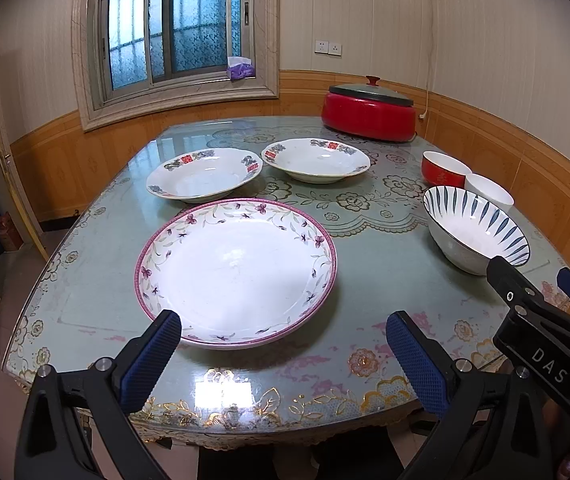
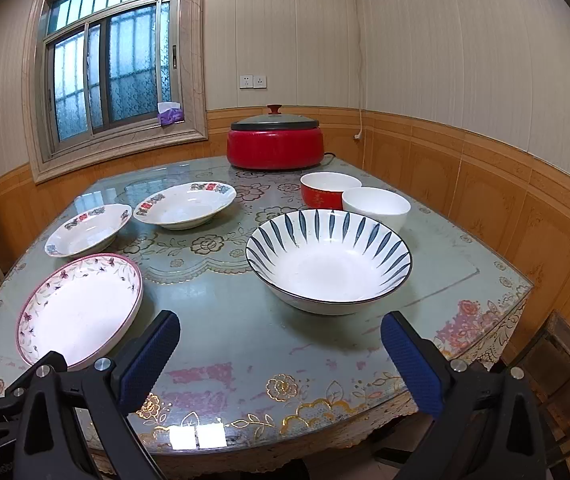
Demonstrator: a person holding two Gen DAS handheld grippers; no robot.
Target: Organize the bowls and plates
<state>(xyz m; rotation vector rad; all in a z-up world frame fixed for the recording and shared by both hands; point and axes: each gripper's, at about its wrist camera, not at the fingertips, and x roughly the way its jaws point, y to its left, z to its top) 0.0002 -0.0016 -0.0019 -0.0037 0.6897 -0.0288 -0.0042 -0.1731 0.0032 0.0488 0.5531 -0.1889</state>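
A large pink-rimmed floral plate point(image 1: 237, 270) point(image 2: 81, 308) lies near the table's front left. Two white deep plates with red-and-blue rim marks, one point(image 1: 205, 174) point(image 2: 89, 230) beside the other point(image 1: 316, 159) point(image 2: 185, 204), lie behind it. A blue-striped big bowl point(image 1: 475, 232) point(image 2: 328, 258) stands at the right, with a red bowl point(image 1: 443, 168) point(image 2: 327, 190) and a white bowl point(image 1: 489, 192) point(image 2: 377, 206) behind it. My left gripper point(image 1: 285, 346) is open and empty just before the pink plate. My right gripper point(image 2: 281, 346) is open and empty before the striped bowl; it also shows in the left wrist view point(image 1: 541, 280).
A red electric pot with a grey lid point(image 1: 369, 110) point(image 2: 273, 138) stands at the table's back. The glass-topped table point(image 1: 365, 280) point(image 2: 225, 320) has its front edge just under both grippers. A wooden chair point(image 2: 565, 364) stands at the right.
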